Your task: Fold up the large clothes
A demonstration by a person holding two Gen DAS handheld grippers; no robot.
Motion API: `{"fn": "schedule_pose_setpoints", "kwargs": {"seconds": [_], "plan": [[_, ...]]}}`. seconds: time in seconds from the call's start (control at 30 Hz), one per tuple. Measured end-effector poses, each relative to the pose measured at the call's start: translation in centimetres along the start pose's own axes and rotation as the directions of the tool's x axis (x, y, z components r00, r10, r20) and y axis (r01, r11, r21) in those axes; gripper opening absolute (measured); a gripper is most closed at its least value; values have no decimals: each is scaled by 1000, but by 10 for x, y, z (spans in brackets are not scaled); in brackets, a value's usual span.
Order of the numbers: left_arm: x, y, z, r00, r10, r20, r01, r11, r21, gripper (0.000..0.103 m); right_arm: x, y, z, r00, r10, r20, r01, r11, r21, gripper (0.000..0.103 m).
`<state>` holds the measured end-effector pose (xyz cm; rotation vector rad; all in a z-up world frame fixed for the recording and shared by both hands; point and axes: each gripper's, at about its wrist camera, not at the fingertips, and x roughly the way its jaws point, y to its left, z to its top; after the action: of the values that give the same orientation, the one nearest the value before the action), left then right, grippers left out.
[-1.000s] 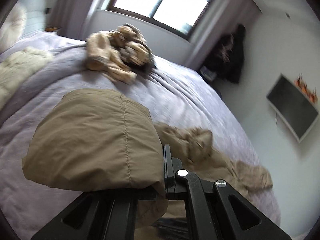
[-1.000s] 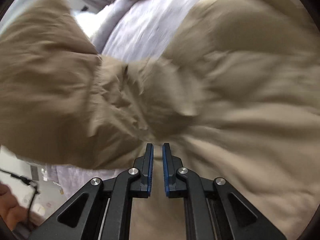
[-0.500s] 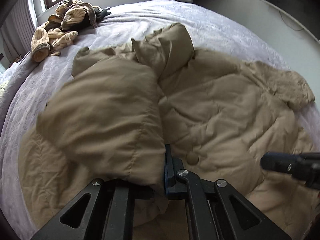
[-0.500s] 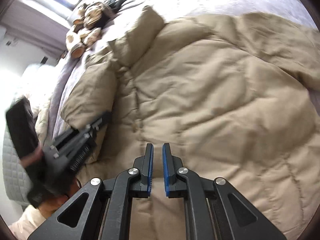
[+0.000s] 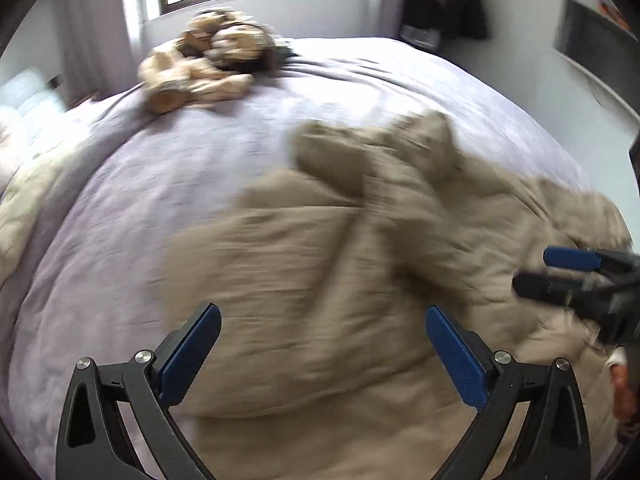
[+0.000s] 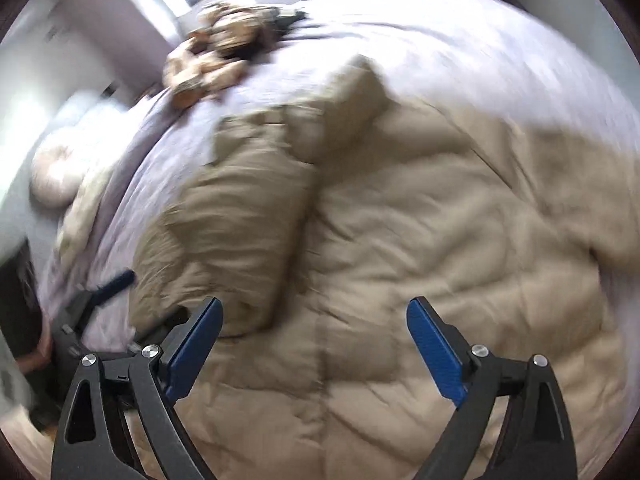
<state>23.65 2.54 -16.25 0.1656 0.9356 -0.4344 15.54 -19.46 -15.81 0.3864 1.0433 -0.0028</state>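
Now both the left gripper [image 5: 324,344] and right gripper [image 6: 314,338] are being spread wide, with nothing pinched; the puffy tan coat [image 6: 400,280], seen mid-frame, could be popped back open.

Left gripper [image 5: 323,354]: jaws opening, spread wide, nothing pinched between the blue pads, pointing steeply downward. Right gripper [image 6: 314,347]: jaws also opening, wide apart, nothing clamped, likewise angled down. Each gripper shows at the edge of the other's view; both views motion-blurred. A hand [image 6: 34,358] grips the left gripper's handle.
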Motion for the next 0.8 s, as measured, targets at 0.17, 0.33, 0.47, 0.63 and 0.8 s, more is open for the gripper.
{"fn": "schedule_pose_setpoints", "kwargs": {"seconds": [0.17, 0.33, 0.47, 0.63, 0.8], "plan": [[12, 78, 6, 999, 16, -43, -24, 983, -182, 103, 50, 75, 14, 992, -123, -5, 119, 963, -243, 97], [38, 131, -4, 994, -82, -71, 49, 923, -381, 103, 74, 61, 30, 970, -241, 29, 242, 950, -196, 4], [71, 146, -5, 977, -190, -93, 128, 881, -455, 103, 46, 5, 29, 978, -203, 44, 204, 979, -12, 4], [117, 144, 6, 941, -319, -116, 220, 834, -506, 103, 38, -52, 9, 976, -216, -40, 219, 969, 116, 4], [129, 123, 21, 922, -378, -89, 286, 815, -503, 31, 39, -67, -2, 981, -184, -60, 191, 969, 157, 4]]}}
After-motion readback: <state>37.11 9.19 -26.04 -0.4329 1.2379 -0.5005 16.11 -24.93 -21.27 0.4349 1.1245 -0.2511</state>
